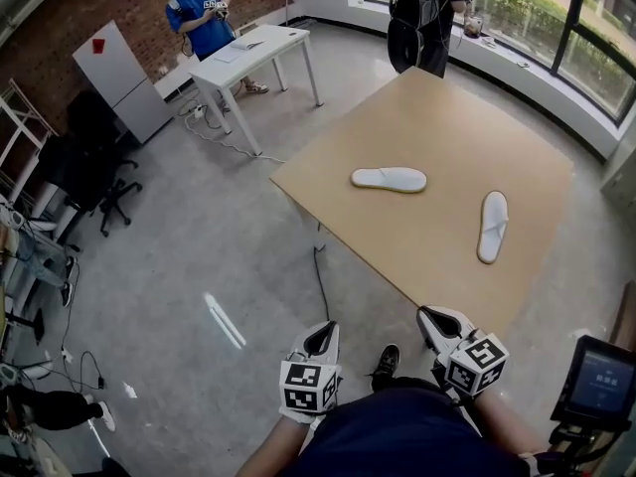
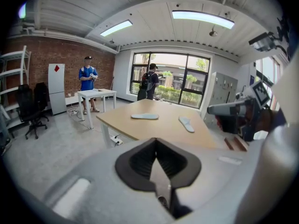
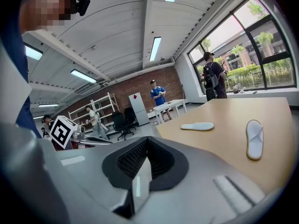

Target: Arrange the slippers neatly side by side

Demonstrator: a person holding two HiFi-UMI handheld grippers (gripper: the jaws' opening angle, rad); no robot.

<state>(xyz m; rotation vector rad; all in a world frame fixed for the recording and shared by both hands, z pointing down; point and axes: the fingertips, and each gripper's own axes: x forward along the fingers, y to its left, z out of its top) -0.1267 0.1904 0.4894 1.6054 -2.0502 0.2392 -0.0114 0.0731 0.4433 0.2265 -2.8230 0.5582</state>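
Observation:
Two white slippers lie apart on the wooden table (image 1: 427,117). One slipper (image 1: 389,179) (image 2: 145,116) (image 3: 198,126) lies crosswise near the table's left edge. The other slipper (image 1: 492,226) (image 2: 186,123) (image 3: 254,139) lies lengthwise towards the right, at an angle to the first. My left gripper (image 1: 320,339) (image 2: 156,147) is held low in front of the table's near corner, shut and empty. My right gripper (image 1: 434,320) (image 3: 146,146) is beside it, just short of the table's near edge, also shut with nothing in it. Both are well short of the slippers.
A white desk (image 1: 253,53) stands at the back left with a person in blue (image 1: 202,13) behind it. Another person with a backpack (image 1: 422,18) stands by the windows. A black office chair (image 1: 94,167), a floor cable (image 1: 320,286) and a screen on a stand (image 1: 601,386) are around.

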